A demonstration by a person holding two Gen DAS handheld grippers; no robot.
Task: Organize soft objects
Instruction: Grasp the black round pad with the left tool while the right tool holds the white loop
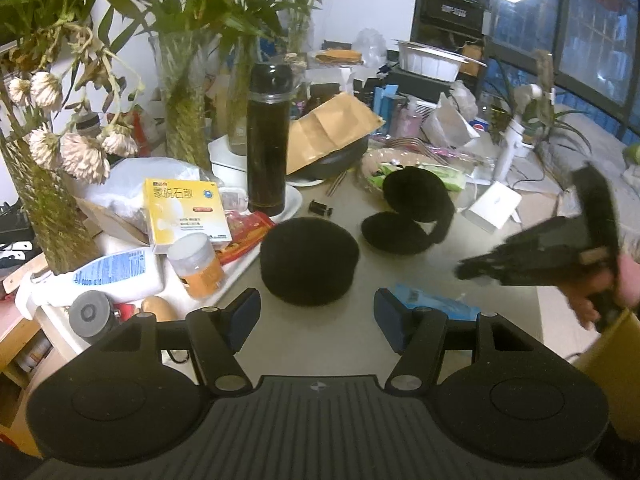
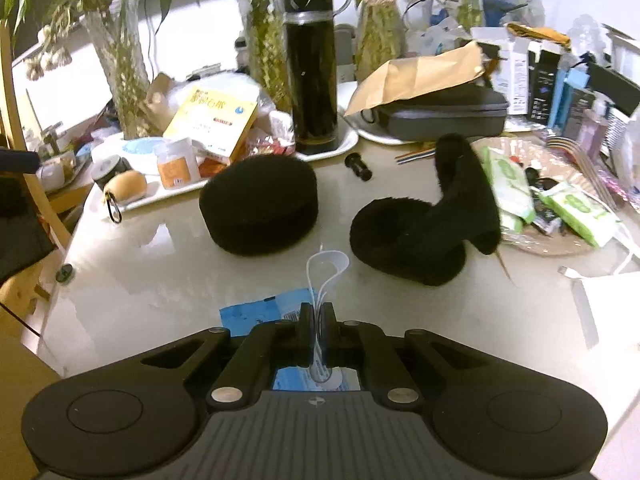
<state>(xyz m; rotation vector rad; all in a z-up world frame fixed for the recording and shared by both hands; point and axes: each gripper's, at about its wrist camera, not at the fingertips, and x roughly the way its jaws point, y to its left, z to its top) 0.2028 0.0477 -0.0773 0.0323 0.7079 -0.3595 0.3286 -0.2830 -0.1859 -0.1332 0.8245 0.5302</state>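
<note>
A round black foam cushion (image 1: 309, 260) lies on the pale table, just ahead of my open left gripper (image 1: 316, 322); it also shows in the right wrist view (image 2: 259, 205). Black fluffy earmuffs (image 1: 412, 216) lie to its right, one cup flat and one raised (image 2: 428, 220). My right gripper (image 2: 317, 320) is shut on the white ear loops (image 2: 326, 268) of a blue face mask (image 2: 256, 314) lying on the table. The right gripper shows blurred at the right of the left wrist view (image 1: 472, 270), beside the mask (image 1: 436, 302).
A black thermos (image 1: 267, 140) stands on a white tray with a yellow medicine box (image 1: 186, 210) and an orange bottle (image 1: 198, 266). Vases with plants (image 1: 180, 92), a grey case under a brown envelope (image 2: 436, 112) and a basket of wipes (image 2: 560, 204) crowd the back.
</note>
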